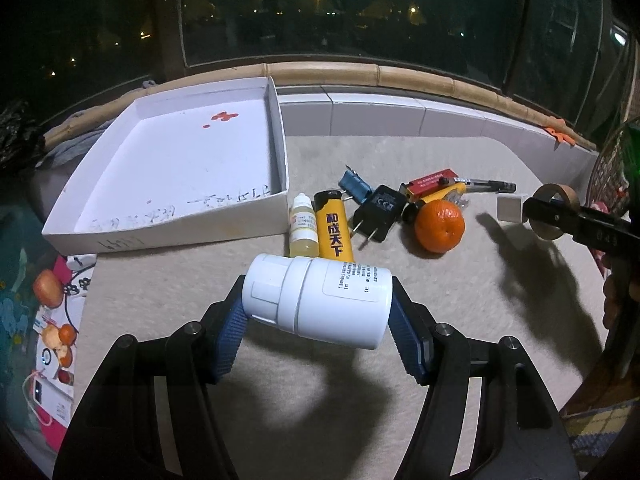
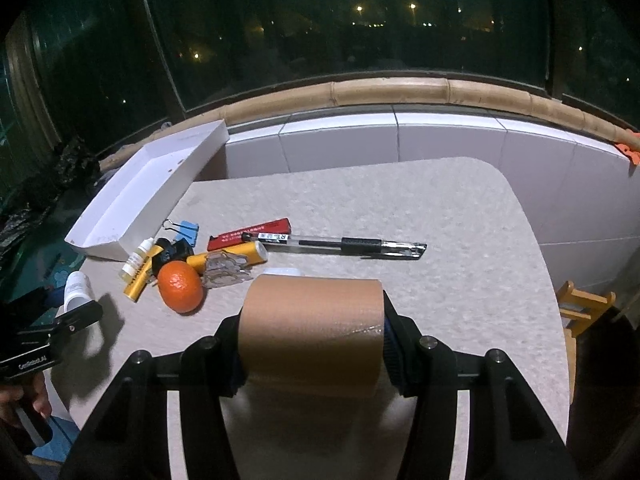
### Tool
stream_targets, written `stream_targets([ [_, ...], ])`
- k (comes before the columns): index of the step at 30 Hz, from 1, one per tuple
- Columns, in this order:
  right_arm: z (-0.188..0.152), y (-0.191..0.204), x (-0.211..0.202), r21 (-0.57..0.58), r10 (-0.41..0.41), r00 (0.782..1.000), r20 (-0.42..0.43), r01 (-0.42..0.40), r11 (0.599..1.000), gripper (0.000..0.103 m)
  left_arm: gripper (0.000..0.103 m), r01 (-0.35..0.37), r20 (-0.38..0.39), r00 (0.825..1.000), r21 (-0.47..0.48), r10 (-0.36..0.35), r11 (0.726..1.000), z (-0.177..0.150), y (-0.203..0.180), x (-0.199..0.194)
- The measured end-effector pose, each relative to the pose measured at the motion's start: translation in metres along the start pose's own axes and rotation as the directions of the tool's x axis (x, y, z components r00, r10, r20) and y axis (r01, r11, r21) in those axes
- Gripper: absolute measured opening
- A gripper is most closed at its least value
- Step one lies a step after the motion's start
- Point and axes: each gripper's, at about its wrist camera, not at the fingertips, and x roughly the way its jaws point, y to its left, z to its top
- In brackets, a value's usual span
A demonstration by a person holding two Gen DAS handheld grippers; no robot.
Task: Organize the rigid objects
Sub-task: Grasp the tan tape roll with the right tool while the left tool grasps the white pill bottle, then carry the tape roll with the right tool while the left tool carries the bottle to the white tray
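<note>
We hold the left gripper (image 1: 318, 320) clamped on a white bottle (image 1: 318, 300) lying sideways above the table (image 1: 460, 304); our right gripper (image 2: 312, 344) is clamped on a brown tape roll (image 2: 312, 332); the white tray (image 1: 180, 160) sits empty at far left, beside the clutter around the orange (image 1: 439, 227)

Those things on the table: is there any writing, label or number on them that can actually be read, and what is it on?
"和成天下": down the yellow lighter.
"CE": on the black plug adapter, faint.
"049": on the right tool, on its arm.
"GenRobot.AI": on the left tool, on its body.
Too small or blurred to read: the white bottle, dropper bottle, red box, pen, and handwriting on the white tray.
</note>
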Motion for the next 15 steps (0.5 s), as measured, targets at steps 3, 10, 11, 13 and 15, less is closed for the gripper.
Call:
stream_targets([
  [3,0.001,0.000,-0.003,-0.001,0.008,1.000,0.011,-0.008,1.000,0.054,0.066,0.001,0.001,1.000,-0.004,-0.001,1.000,0.001,0.001,0.000],
  [10,0.008,0.009,-0.012,-0.011,0.032,0.998,0.048,-0.031,0.999,0.054,0.066,-0.002,0.013,1.000,-0.026,0.002,1.000,0.003,0.008,-0.001],
  [11,0.009,0.011,-0.014,-0.014,0.035,0.998,0.054,-0.035,0.999,0.054,0.066,-0.003,0.016,1.000,-0.029,0.003,1.000,0.003,0.009,-0.002],
  [13,0.011,0.015,-0.016,-0.022,0.043,0.997,0.061,-0.042,0.999,0.054,0.066,-0.003,0.021,1.000,-0.034,0.004,0.999,0.004,0.011,-0.003],
  [15,0.011,0.019,-0.017,-0.029,0.048,0.997,0.064,-0.047,0.998,0.054,0.066,-0.005,0.025,1.000,-0.038,0.006,0.999,0.004,0.013,-0.004],
])
